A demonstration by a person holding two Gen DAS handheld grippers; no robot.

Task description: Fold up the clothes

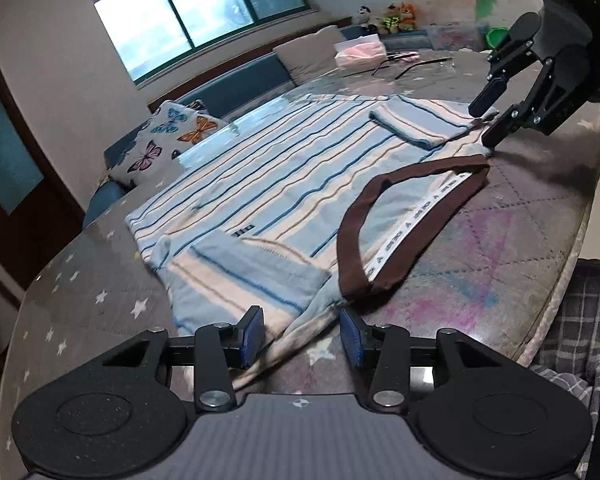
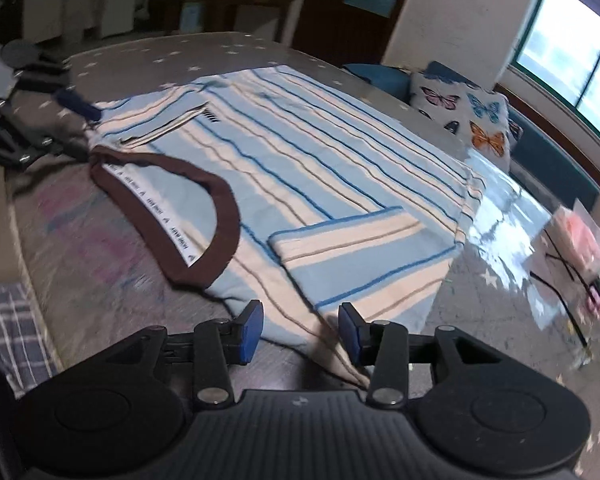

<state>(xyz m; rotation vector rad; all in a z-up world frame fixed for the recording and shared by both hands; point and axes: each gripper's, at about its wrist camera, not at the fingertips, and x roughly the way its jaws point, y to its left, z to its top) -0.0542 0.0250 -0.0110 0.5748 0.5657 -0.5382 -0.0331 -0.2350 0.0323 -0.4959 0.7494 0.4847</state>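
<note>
A light blue and cream striped T-shirt (image 1: pixel 268 184) with a brown collar (image 1: pixel 384 240) lies flat on the table, both sleeves folded inward; it also shows in the right wrist view (image 2: pixel 300 152). My left gripper (image 1: pixel 302 340) is open, its pads on either side of the near shoulder corner of the shirt. My right gripper (image 2: pixel 300 334) is open around the opposite shoulder corner. The right gripper also shows in the left wrist view (image 1: pixel 488 120) at the far shoulder, jaws apart. The left gripper shows in the right wrist view (image 2: pixel 76 120) at the far shoulder.
The table has a grey star-print cover (image 1: pixel 80 292). A butterfly cushion (image 1: pixel 168 140) lies on a blue bench by the window. A pink packet (image 1: pixel 360 54) and thin black rods (image 1: pixel 416 65) lie at the table's far side. A plaid cloth (image 1: pixel 580 320) hangs beside the table edge.
</note>
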